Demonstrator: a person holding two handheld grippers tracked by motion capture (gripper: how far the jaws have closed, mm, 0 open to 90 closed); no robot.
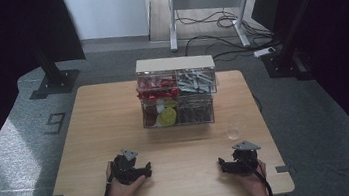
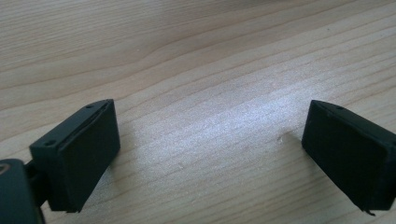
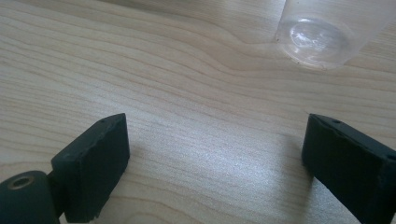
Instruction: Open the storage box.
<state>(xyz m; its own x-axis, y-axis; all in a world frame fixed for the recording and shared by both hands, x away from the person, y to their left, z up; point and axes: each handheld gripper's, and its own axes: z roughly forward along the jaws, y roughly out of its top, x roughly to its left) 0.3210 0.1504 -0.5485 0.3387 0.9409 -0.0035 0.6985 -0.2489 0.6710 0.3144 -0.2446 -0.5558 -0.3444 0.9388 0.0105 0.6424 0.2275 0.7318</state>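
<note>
My left gripper (image 1: 144, 172) rests low on the wooden table (image 1: 106, 131) near its front edge, held by a hand. Its black jaws stand wide apart in the left gripper view, with bare wood between them (image 2: 210, 154). My right gripper (image 1: 223, 165) sits at the front right, also open, nothing between its jaws (image 3: 215, 163). A clear plastic cup (image 1: 233, 132) stands just beyond the right gripper; its base (image 3: 320, 39) appears at the top of the right gripper view.
A clear drawer organizer (image 1: 177, 91) with a pale top stands at the table's far middle, holding red parts, grey parts, a yellow item and dark pieces. Black stands (image 1: 54, 77) and a desk with cables (image 1: 213, 17) lie beyond the table.
</note>
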